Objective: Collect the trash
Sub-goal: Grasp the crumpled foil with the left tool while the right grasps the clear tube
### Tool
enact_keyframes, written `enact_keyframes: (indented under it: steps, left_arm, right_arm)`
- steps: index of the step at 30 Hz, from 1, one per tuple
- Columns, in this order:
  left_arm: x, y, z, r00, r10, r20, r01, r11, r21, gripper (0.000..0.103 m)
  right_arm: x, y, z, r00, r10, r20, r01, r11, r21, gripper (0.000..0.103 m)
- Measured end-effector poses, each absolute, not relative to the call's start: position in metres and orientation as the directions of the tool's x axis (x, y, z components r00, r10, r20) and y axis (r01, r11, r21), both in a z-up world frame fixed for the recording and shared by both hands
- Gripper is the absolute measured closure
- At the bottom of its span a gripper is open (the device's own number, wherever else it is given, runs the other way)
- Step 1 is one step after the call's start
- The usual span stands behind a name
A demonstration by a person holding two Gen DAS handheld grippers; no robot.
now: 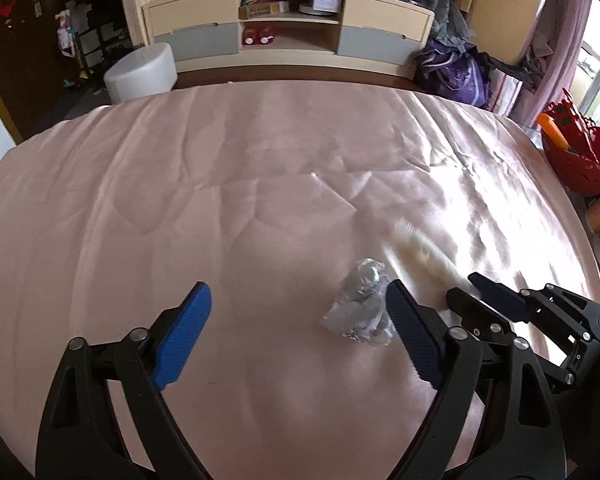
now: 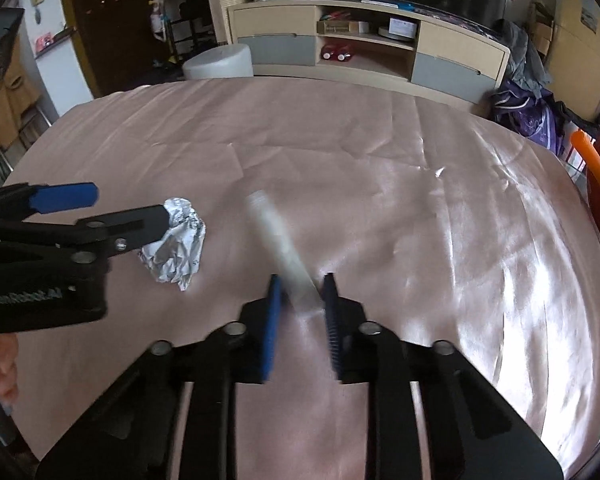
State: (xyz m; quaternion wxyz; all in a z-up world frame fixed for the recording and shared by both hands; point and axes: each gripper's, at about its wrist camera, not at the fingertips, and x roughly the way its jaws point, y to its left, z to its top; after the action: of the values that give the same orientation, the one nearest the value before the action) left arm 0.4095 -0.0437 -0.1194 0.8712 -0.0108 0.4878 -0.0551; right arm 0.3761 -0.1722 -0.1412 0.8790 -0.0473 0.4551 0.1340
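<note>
The right gripper (image 2: 302,300) was clenched on what looked like a blurred pale plastic wrapper (image 2: 278,240), lifting it for collection, while the released left gripper (image 1: 300,320) straddled the near crumpled silver foil ball (image 1: 360,308) on the pink satin bed sheet (image 1: 220,180).

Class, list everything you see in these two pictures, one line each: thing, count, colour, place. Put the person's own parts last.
Foil ball: one, silver, on the sheet beside the left gripper's finger.
Wrapper strip: one, pale and blurred, between the right gripper's pads.
Sheet: one, pink, covering the surface.
Cabinet: one, beige with grey drawers, behind the sheet.
Stool: one, white, left of the cabinet.
Basket: one, red, at the right edge.
Bag: one, purple, right of the cabinet.
Left gripper: one, black with blue pads, open.
Right gripper: one, black with blue pads, shut on the strip.
Hand: one, lower left corner.
</note>
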Motion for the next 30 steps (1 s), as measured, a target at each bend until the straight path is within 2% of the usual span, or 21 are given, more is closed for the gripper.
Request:
enact_keyframes:
  steps: [7,9,11,12,14,15,21,30]
  left_arm:
    - [0.408,-0.059,-0.127,0.508,-0.162,-0.846,0.132,0.985,-0.110,0.032]
    - [0.408,-0.066,-0.132,0.497,-0.173,-0.850,0.156,0.982,-0.108,0.040]
    - [0.408,-0.071,-0.136,0.485,-0.182,-0.855,0.173,0.979,-0.110,0.056]
    - [0.408,-0.073,-0.136,0.492,-0.176,-0.853,0.177,0.979,-0.099,0.058]
    - [0.407,-0.077,-0.137,0.495,-0.175,-0.851,0.191,0.978,-0.089,0.075]
    - [0.406,-0.078,-0.136,0.495,-0.174,-0.851,0.193,0.977,-0.088,0.077]
    - [0.383,-0.070,-0.114,0.519,-0.147,-0.842,0.203,0.978,-0.046,0.081]
    - [0.297,-0.037,-0.034,0.593,-0.122,-0.796,0.186,0.982,-0.012,0.082]
  right_arm:
    - [0.372,-0.188,-0.141,0.541,0.190,-0.819,-0.229,0.971,0.074,0.089]
    - [0.371,-0.192,-0.141,0.540,0.187,-0.820,-0.226,0.971,0.073,0.089]
    - [0.370,-0.193,-0.142,0.541,0.186,-0.820,-0.226,0.972,0.072,0.089]
    - [0.368,-0.194,-0.142,0.542,0.188,-0.819,-0.224,0.972,0.075,0.089]
    - [0.365,-0.196,-0.143,0.542,0.186,-0.819,-0.221,0.973,0.075,0.089]
    - [0.364,-0.197,-0.143,0.542,0.183,-0.820,-0.217,0.973,0.073,0.089]
    - [0.345,-0.204,-0.130,0.554,0.178,-0.813,-0.168,0.981,0.100,0.089]
    - [0.267,-0.192,-0.066,0.608,0.170,-0.776,-0.159,0.983,0.091,0.089]
